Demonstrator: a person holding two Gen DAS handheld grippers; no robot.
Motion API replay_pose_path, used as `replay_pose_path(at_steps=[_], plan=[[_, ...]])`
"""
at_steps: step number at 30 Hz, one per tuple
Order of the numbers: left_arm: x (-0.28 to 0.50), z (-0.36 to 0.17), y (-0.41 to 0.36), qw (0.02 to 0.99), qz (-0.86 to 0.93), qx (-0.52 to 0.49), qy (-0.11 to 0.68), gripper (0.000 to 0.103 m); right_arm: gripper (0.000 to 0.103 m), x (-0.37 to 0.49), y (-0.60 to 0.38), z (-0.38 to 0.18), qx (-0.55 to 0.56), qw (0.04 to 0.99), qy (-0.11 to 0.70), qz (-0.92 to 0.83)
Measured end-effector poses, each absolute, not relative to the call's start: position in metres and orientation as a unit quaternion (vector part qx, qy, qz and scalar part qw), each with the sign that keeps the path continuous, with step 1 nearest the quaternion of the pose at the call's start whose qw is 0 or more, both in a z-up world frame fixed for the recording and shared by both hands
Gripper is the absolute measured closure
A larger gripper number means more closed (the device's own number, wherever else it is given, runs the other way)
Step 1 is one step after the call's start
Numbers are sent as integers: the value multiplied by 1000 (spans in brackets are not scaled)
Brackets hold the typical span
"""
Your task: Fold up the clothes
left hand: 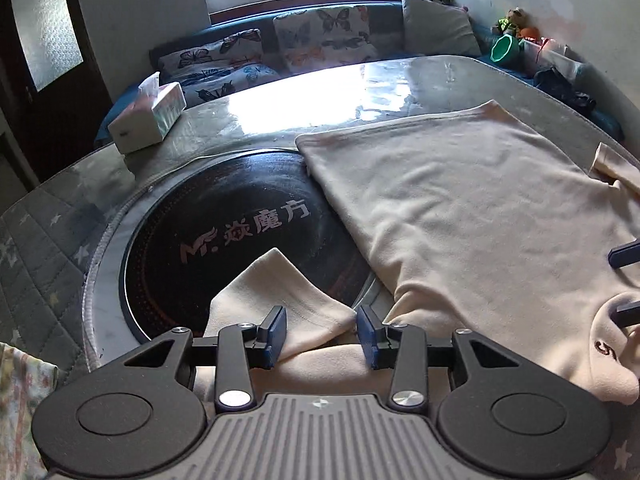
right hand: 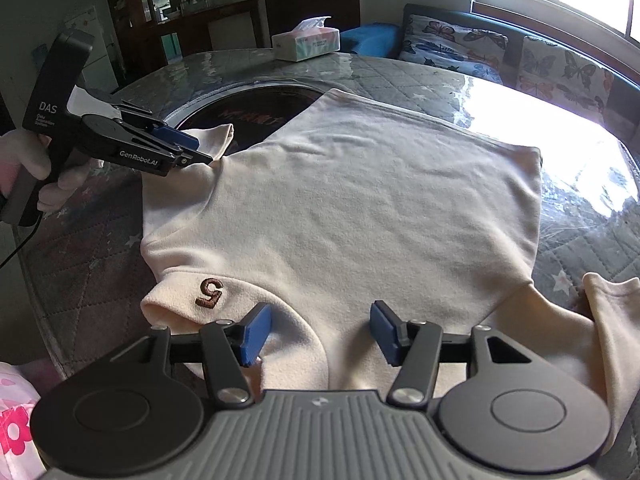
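A cream high-neck top (right hand: 380, 208) lies flat on the round table, its collar with a brown "5" (right hand: 209, 292) nearest me. In the left wrist view the top (left hand: 472, 216) fills the right half. My left gripper (left hand: 322, 332) is open, its blue pads either side of the left sleeve (left hand: 276, 300), which lies over the black hotplate (left hand: 224, 236). The left gripper also shows in the right wrist view (right hand: 188, 146). My right gripper (right hand: 320, 334) is open just above the collar and shoulder. The right sleeve (right hand: 608, 320) lies at the right.
A tissue box (left hand: 148, 114) (right hand: 306, 40) stands at the table's far edge. The table has a quilted grey cover (right hand: 400, 72) under glass. A sofa with butterfly cushions (left hand: 320, 36) runs behind it. Floral cloth (right hand: 16, 424) shows at the lower left.
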State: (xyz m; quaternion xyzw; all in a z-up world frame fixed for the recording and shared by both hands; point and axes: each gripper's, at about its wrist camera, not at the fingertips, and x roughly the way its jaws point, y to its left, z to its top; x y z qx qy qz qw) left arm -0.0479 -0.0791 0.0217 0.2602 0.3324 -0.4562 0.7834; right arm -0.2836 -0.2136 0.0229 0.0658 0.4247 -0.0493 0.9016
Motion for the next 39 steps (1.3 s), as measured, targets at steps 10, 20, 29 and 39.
replay_pose_path(at_steps=[10, 20, 29, 39], plan=[[-29, 51, -21, 847, -410, 140, 308, 98, 47, -282, -213, 22, 61, 902, 425, -54], [4, 65, 87, 919, -249, 42, 303, 98, 45, -279, -212, 22, 55, 901, 426, -55], [6, 34, 75, 915, -215, 93, 328, 94, 46, -270, -205, 37, 38, 907, 418, -35], [5, 40, 37, 905, -259, 132, 311, 84, 59, -217, -144, 41, -9, 907, 409, 103]])
